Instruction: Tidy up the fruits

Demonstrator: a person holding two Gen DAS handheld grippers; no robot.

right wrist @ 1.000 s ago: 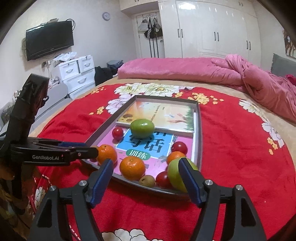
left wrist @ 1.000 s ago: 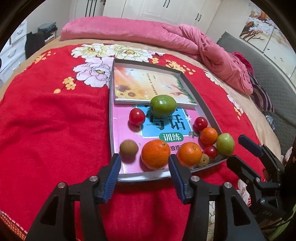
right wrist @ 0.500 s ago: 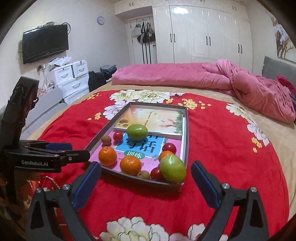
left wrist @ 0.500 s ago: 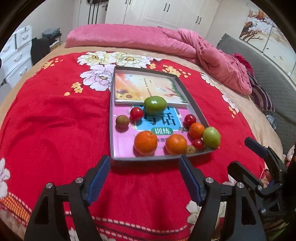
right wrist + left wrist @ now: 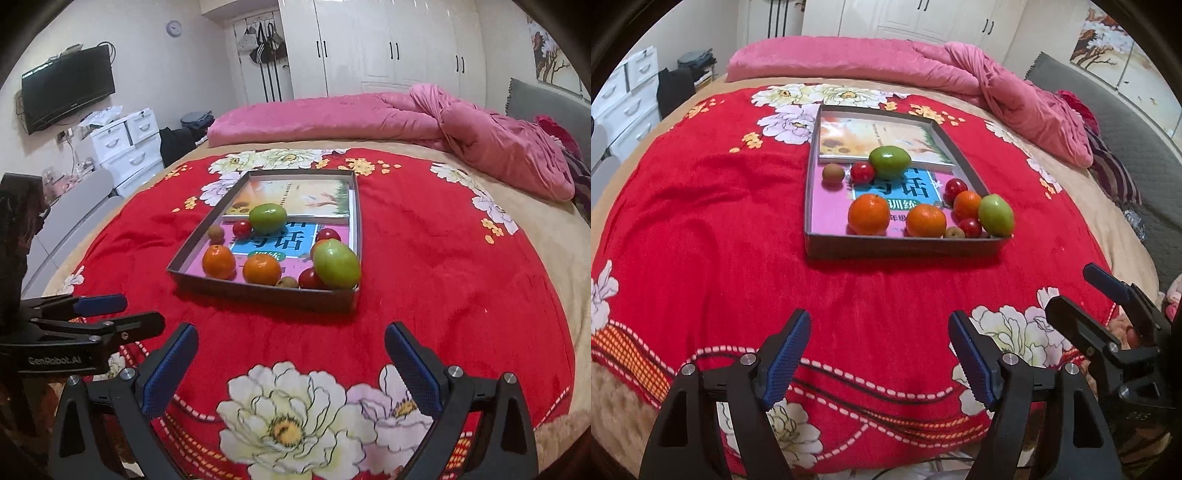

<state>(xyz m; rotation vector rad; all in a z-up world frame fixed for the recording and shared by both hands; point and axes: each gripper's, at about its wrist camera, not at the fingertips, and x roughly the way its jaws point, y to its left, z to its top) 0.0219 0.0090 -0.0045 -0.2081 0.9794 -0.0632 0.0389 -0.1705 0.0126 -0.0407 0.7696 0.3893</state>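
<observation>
While the round oranges (image 5: 868,214), green fruits (image 5: 996,215) and small red ones (image 5: 862,172) all lie inside the shallow grey tray (image 5: 905,246) on the red floral blanket (image 5: 701,229), both the left gripper (image 5: 879,354) and right gripper (image 5: 291,363) hang near it, jaws having just spread wide and empty, so little seems left.

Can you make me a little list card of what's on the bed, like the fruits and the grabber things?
place: red flowered blanket on a bed
tray: grey, two books inside
oranges: three, e.g.
green fruits: two, far one, corner one
small red fruits: four, e.g.
small brown fruits: two, e.g.
left gripper: jaws open, holding nothing
right gripper: jaws open, holding nothing
</observation>
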